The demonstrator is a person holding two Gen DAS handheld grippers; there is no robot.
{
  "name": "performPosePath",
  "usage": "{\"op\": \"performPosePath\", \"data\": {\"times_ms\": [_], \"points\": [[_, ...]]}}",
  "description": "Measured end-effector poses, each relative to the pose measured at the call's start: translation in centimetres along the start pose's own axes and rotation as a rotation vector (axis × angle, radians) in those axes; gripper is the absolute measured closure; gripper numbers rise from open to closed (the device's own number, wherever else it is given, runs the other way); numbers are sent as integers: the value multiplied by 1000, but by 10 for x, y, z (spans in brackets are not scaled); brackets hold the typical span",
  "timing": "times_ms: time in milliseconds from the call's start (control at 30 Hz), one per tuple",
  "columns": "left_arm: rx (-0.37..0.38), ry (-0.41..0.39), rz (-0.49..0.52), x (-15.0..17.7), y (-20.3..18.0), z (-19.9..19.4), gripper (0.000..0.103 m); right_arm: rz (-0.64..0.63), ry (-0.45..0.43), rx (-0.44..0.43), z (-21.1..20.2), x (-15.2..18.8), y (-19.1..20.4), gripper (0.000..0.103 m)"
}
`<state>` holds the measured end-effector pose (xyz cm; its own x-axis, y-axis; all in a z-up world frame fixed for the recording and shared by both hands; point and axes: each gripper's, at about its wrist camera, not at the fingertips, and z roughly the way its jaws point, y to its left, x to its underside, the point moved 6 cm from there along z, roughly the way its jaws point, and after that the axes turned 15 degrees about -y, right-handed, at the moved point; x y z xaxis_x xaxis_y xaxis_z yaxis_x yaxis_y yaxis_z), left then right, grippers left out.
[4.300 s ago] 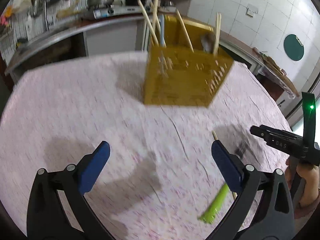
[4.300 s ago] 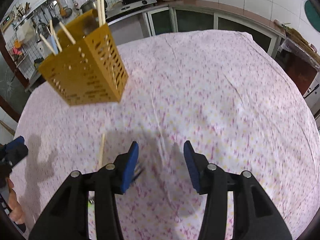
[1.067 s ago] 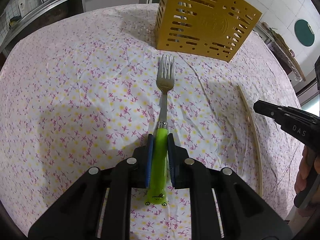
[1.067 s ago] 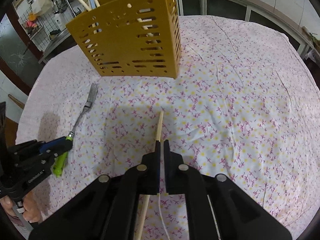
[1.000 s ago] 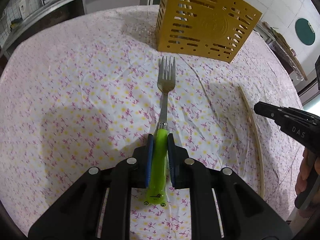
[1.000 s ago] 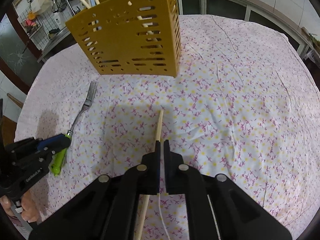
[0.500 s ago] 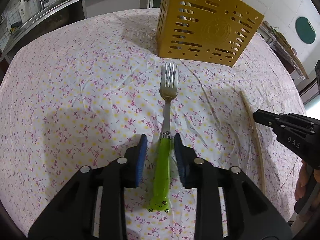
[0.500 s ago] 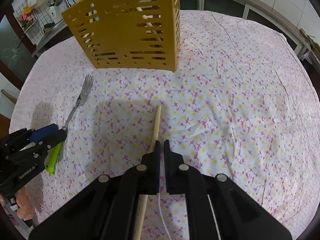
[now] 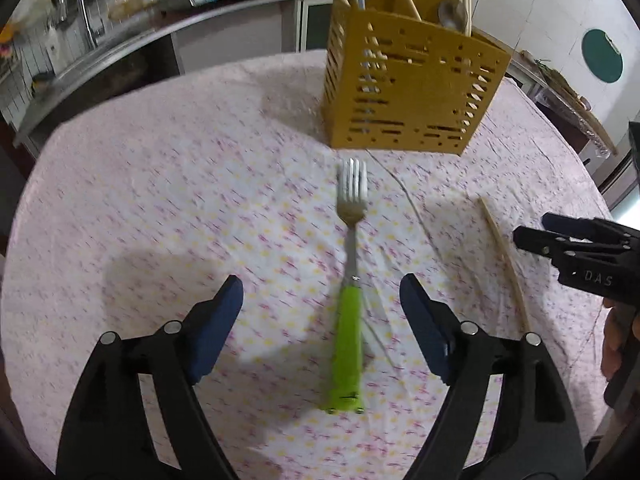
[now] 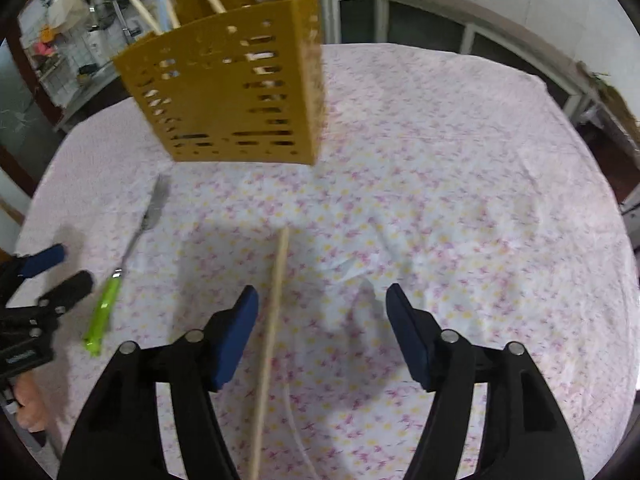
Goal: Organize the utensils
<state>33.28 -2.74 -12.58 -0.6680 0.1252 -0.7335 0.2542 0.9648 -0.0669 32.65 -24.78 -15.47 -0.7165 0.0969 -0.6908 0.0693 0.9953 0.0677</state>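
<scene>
Fork: the fork [image 9: 349, 280] is lying flat on the tablecloth [image 9: 160, 200], its green handle pointing toward the left camera and its metal tines pointing at the holder; nothing is gripping it.
Fork from the right side: the fork [image 10: 120, 276] is showing at the left edge of that view, just beside the left gripper's tips.
Chopstick: a single wooden chopstick [image 10: 270, 340] is lying on the cloth, running from the bottom of the right view up toward the holder, closer to the right gripper's left finger than to its other one and touching neither.
Chopstick from the left side: the chopstick [image 9: 506, 264] is lying well to the right of the fork, near the right gripper's tips.
Left gripper: the left gripper [image 9: 322, 298] is hovering with its blue pads spread wide on either side of the fork handle, holding nothing.
Right gripper: the right gripper [image 10: 322, 306] is also standing wide apart, with nothing between its pads.
Holder: the yellow slotted holder [image 9: 404, 92] is standing upright on the cloth beyond the fork tines, carrying several chopsticks and a spoon.
Surroundings: a kitchen counter [image 9: 160, 28] with a pot is running behind the table.
</scene>
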Motion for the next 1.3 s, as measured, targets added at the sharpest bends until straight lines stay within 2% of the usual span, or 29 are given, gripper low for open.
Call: {"op": "performPosePath", "data": {"times_ms": [133,167,267,367,400,433,467,500,567,633,700,767,800,933,1067,1100,1200,1300], "points": [[-34,-39,-25,-5,14,-3,9,38,-41,115,0,-5,-21,30],[-40,-49,-22,-6,17,-3,5,52,-36,98,1,-5,-21,30],[-67,-51,7,-6,15,-5,5,51,-15,51,3,-4,-14,30],[-61,-45,28,-7,7,-4,5,15,27,46,9,2,-2,31],[-62,-41,34,-8,6,-3,5,25,46,32,12,5,2,34],[-79,-27,43,-7,4,1,6,38,67,15,14,7,2,45],[-87,-15,50,-6,3,4,11,47,88,3,14,9,2,49],[-77,2,48,-5,0,8,22,54,101,-5,14,11,3,52],[-38,43,27,-2,-4,15,34,40,117,-22,15,13,8,54],[-18,69,10,1,-8,22,37,-9,117,11,15,14,10,67],[-12,88,9,1,-14,30,44,22,121,-14,14,12,8,82],[-4,117,8,4,-19,38,52,48,128,-33,13,11,3,89],[-3,128,11,6,-21,41,56,53,131,-38,13,11,3,91],[-33,145,19,2,-24,52,62,40,133,-50,14,11,1,93],[-42,175,13,-5,-23,61,75,31,131,-49,14,8,2,94],[-44,181,15,-6,-22,61,83,31,127,-50,13,8,2,94],[-49,195,21,-7,-21,63,98,44,109,-63,16,4,2,96],[-36,192,18,-6,-19,61,98,58,88,-79,11,1,-1,96]]}}
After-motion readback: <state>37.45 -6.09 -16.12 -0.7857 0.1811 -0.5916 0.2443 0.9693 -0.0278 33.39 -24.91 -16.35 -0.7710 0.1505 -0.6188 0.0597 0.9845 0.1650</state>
